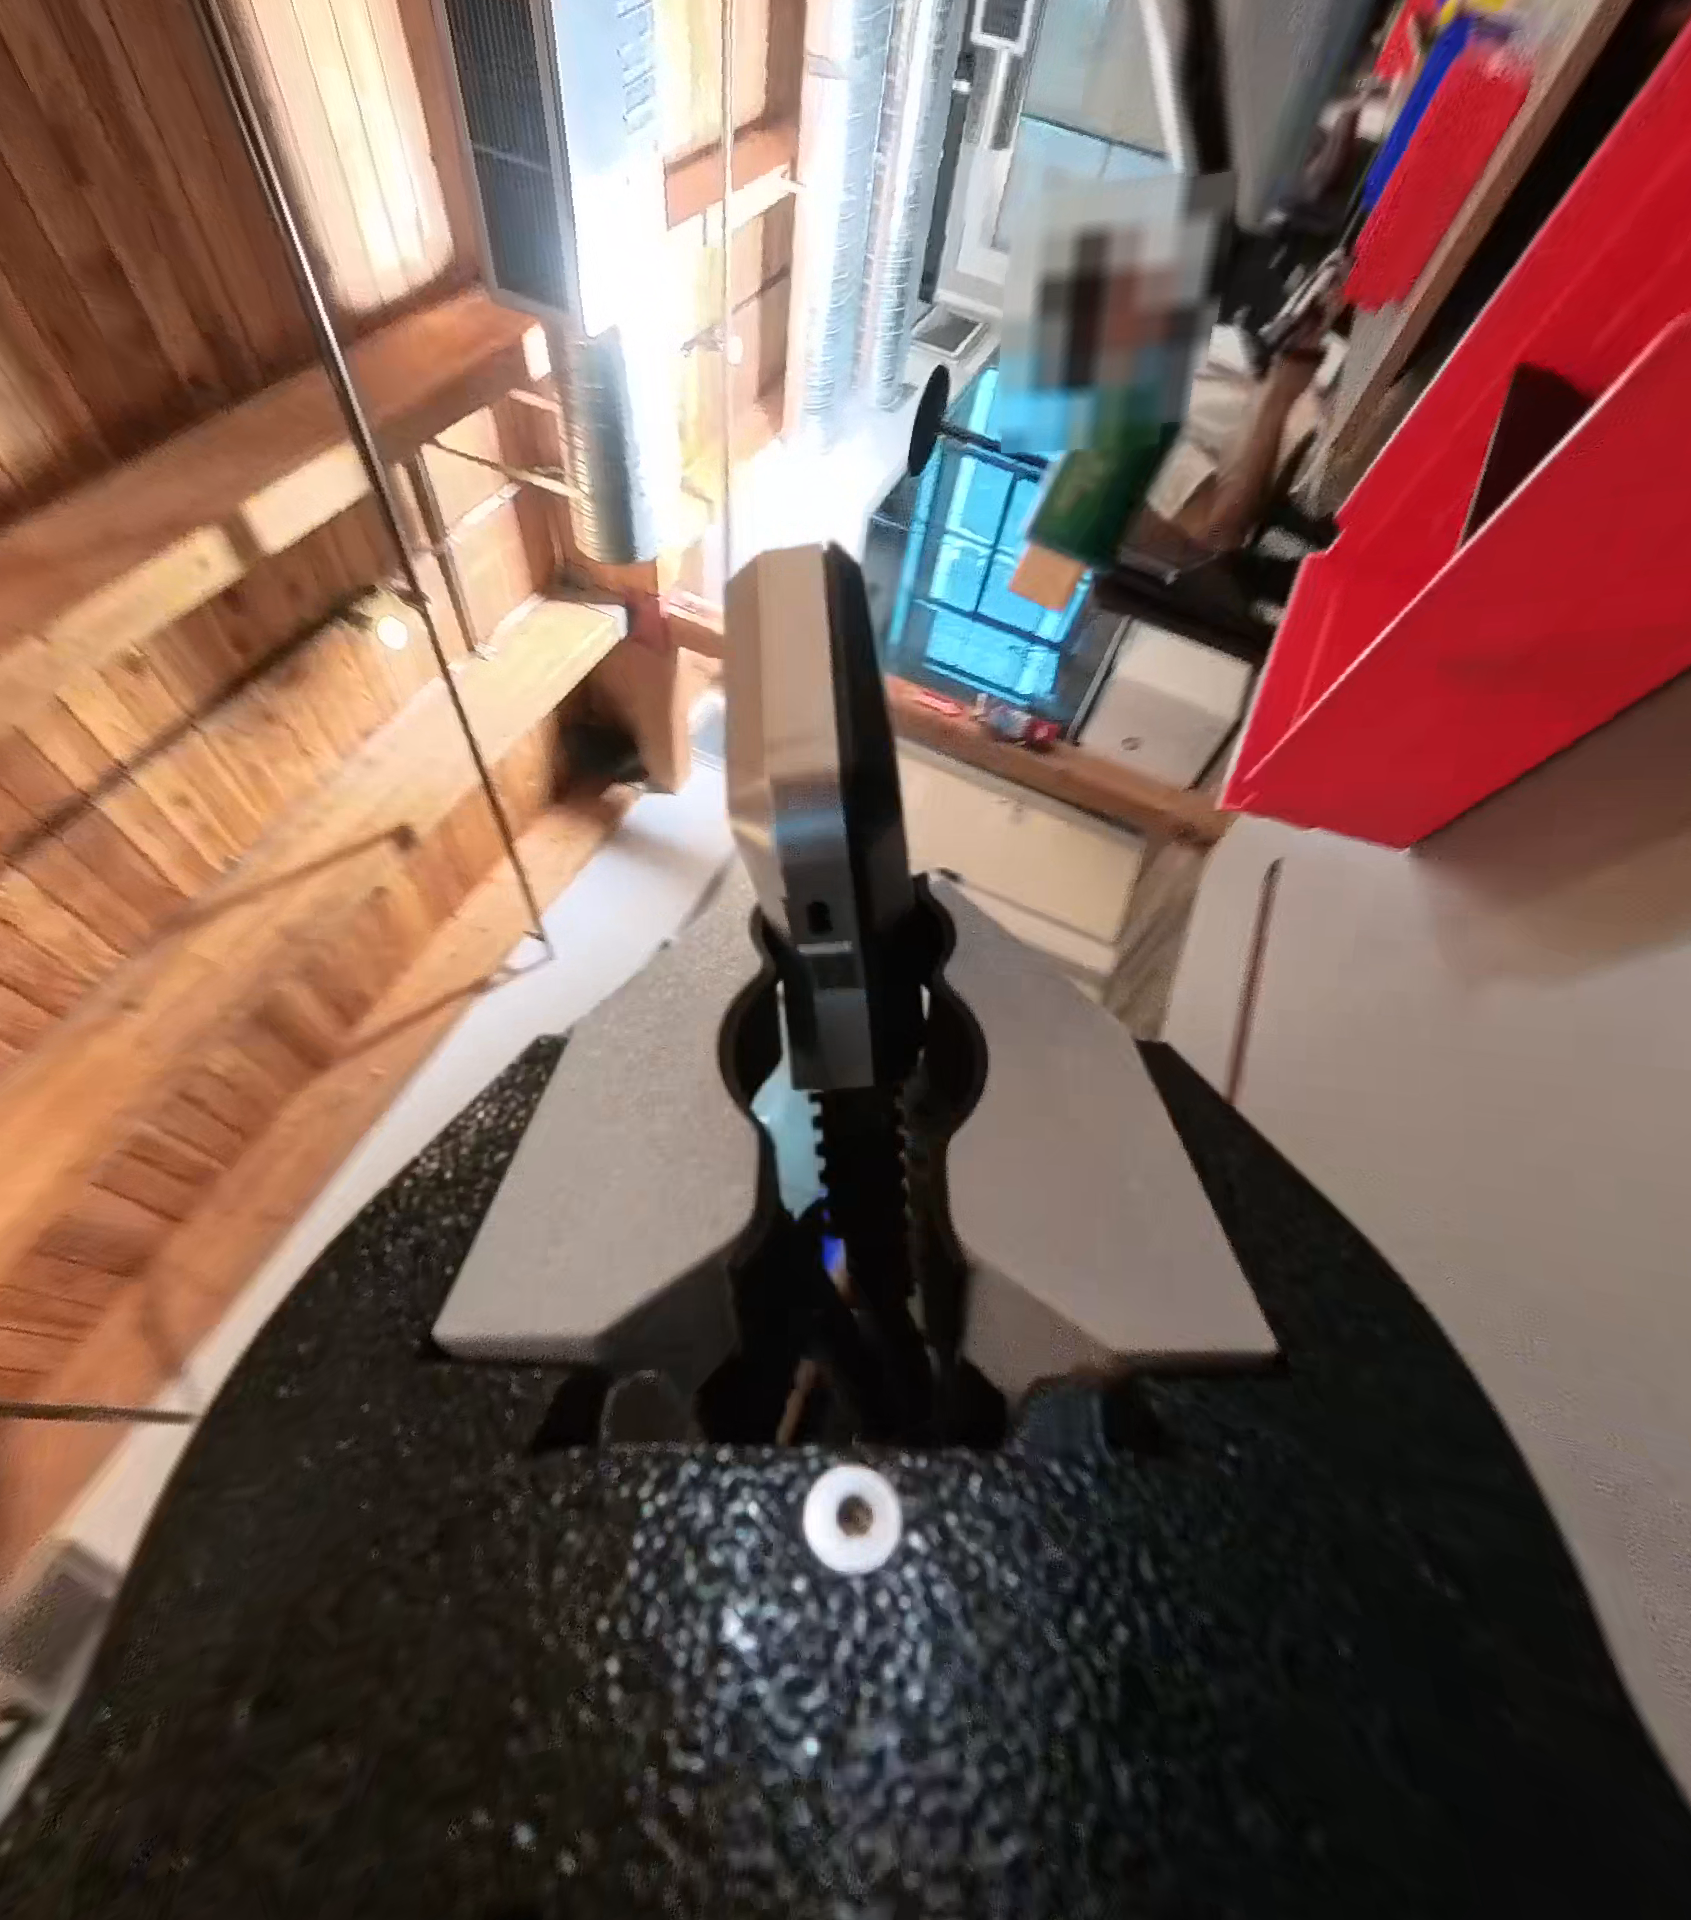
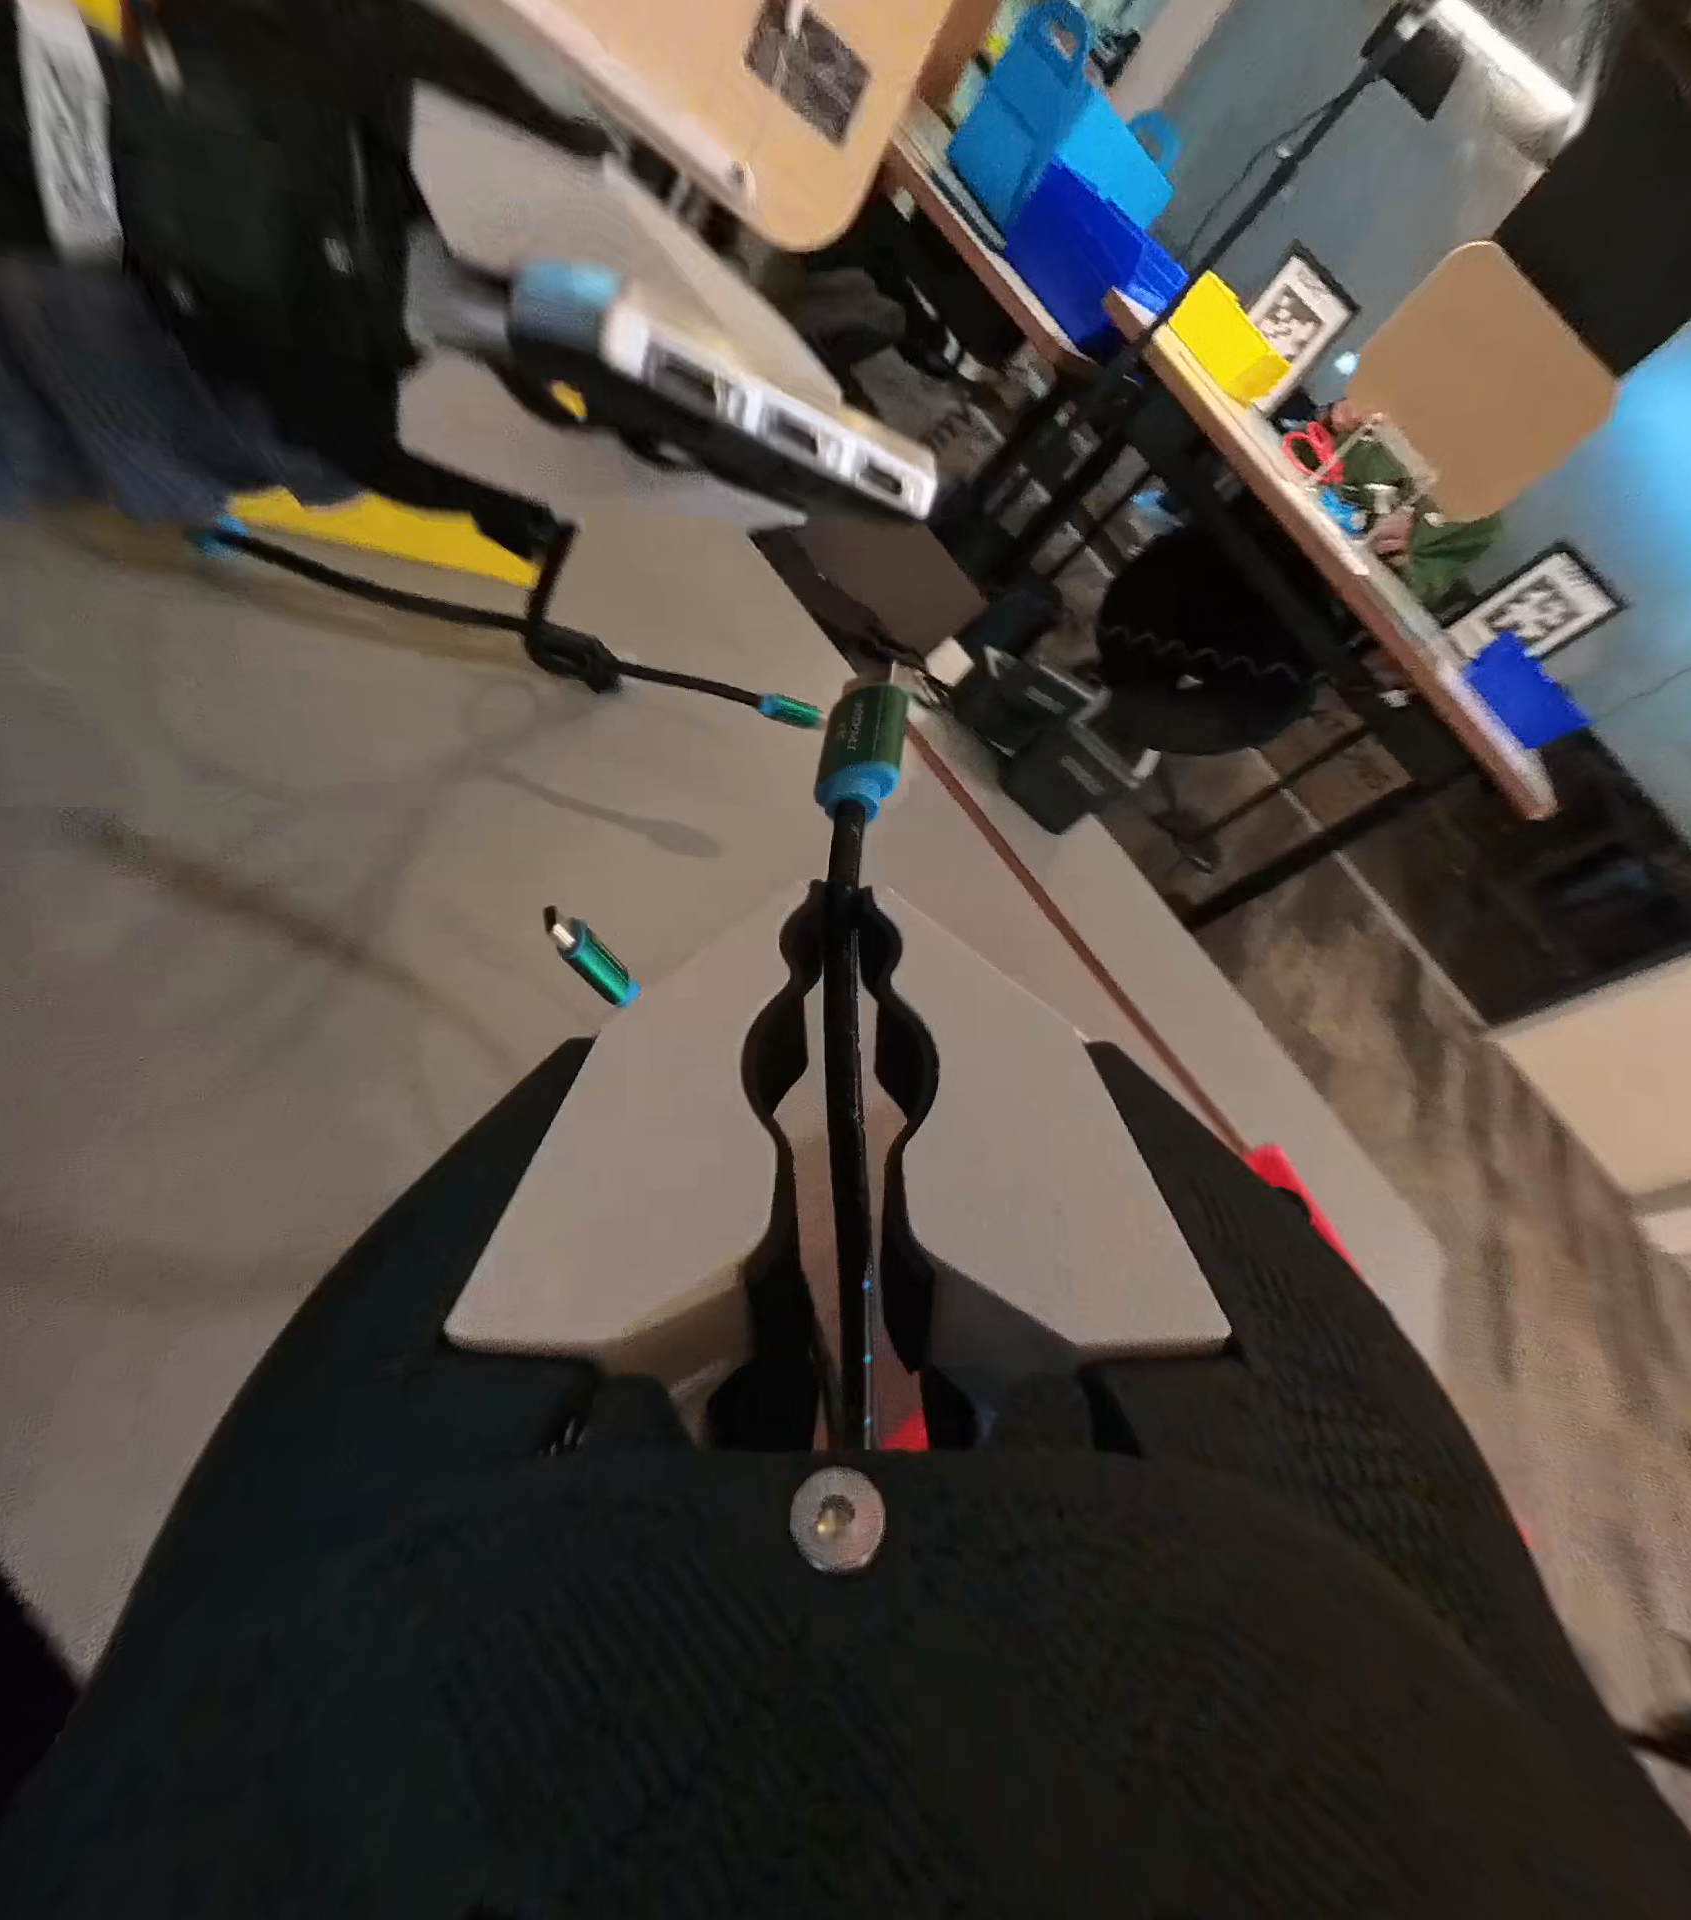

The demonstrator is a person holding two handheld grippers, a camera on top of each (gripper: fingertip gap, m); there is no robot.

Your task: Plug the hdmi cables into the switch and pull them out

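Note:
My left gripper (image 1: 846, 925) is shut on the switch (image 1: 799, 748), a flat grey and black box held on edge in the air. The same switch (image 2: 768, 416) shows in the right wrist view at the upper left, its row of ports facing me, with one blue-collared plug (image 2: 560, 301) in its far end. My right gripper (image 2: 839, 904) is shut on a black HDMI cable (image 2: 846, 1039); its green plug with a blue collar (image 2: 862, 743) sticks out past the fingertips, apart from the switch. Two more green plugs (image 2: 597, 961) (image 2: 791, 710) lie on the grey table (image 2: 197, 935).
Red bins (image 1: 1547, 520) stand at the right of the left wrist view. A black cable (image 2: 467, 613) runs across the table. Beyond the table's right edge are chairs (image 2: 1485, 384), a black bin (image 2: 1194, 665) and a bench with blue and yellow boxes (image 2: 1080, 187).

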